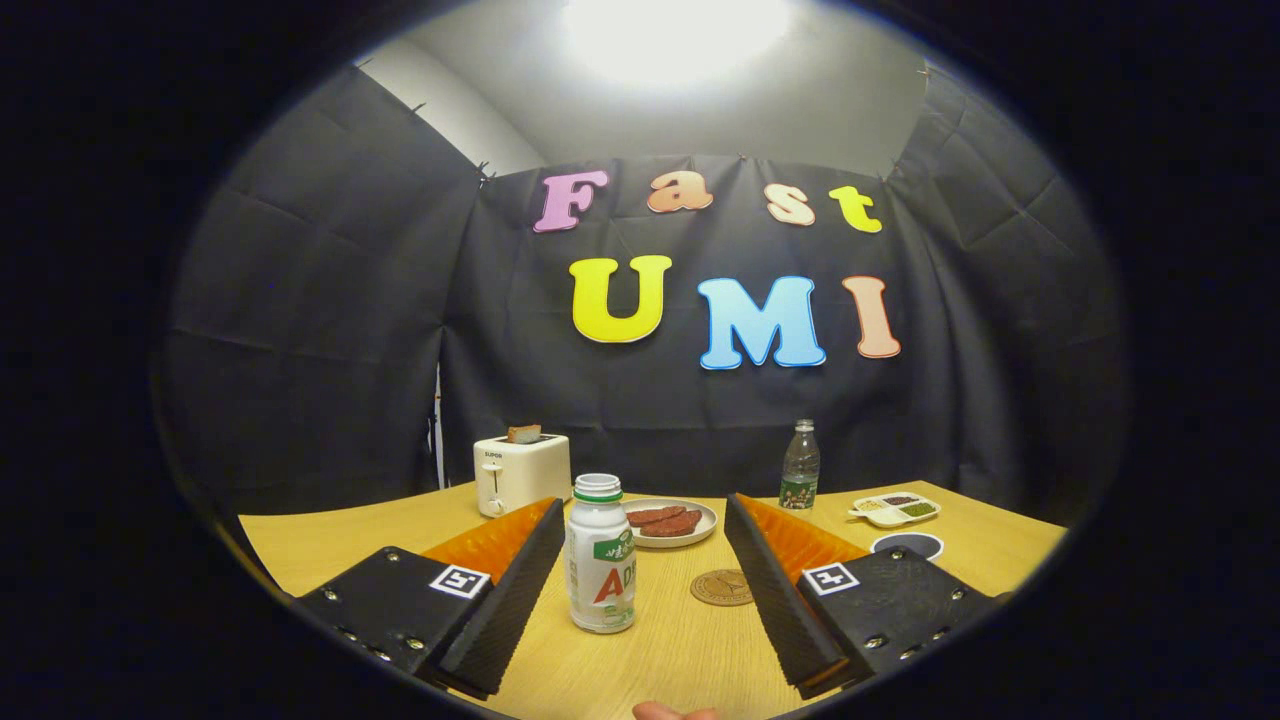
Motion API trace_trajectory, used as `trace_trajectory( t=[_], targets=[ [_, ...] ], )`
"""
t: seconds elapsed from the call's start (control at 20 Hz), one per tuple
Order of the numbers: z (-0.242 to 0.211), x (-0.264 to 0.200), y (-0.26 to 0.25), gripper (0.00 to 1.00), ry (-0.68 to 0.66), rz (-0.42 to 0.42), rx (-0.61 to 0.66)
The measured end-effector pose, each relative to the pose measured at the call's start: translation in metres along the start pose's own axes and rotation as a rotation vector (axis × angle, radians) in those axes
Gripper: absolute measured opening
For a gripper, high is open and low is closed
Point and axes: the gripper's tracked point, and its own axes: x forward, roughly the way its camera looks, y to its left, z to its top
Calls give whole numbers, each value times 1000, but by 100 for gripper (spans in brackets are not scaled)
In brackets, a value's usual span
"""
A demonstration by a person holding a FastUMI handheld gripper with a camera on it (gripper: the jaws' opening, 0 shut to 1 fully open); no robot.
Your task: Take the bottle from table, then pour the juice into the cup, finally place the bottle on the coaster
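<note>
We list the following on the wooden table point(330, 545), seen along our gripper point(640, 520).

1. Gripper: its fingers point(520, 575) are spread wide and press on nothing.
2. Bottle point(600, 555): white, green cap, printed label, standing upright on the table. It sits between the fingers, close beside the left one; we cannot tell whether that finger touches it, and the right finger is clearly apart from it.
3. Coaster point(722, 587): a round brown disc lying flat on the table, between the fingers, to the right of the bottle and a little apart from it.
4. Cup point(907, 545): a dark round opening with a pale rim, just beyond the right finger; its body is hidden by the gripper.
5. Plate point(700, 533): pale, behind the bottle, carrying two reddish-brown slices point(665, 520).
6. Toaster point(521, 472): white, at the table's far left, with a piece of bread point(523, 433) standing out of its slot.
7. Clear bottle point(800, 467): green label, upright at the table's far edge.
8. Divided dish point(896, 509): white, to the right of the clear bottle, with dark and green fillings in its compartments.
9. Fingertip point(675, 711): a person's, at the nearest edge of the table.
</note>
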Motion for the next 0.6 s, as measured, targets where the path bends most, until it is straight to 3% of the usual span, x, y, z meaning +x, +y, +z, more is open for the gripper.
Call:
trace_trajectory(
  t=[0.25, 0.35, 0.45, 0.6],
  targets=[
    [-19, -2, 15, 98, 51, -58, 91],
    [-21, 0, 23, 98, 59, -62, 71],
    [-20, 0, 19, 98, 47, -120, 29],
    [-5, 4, 28, 98, -42, -158, -5]
  ],
)
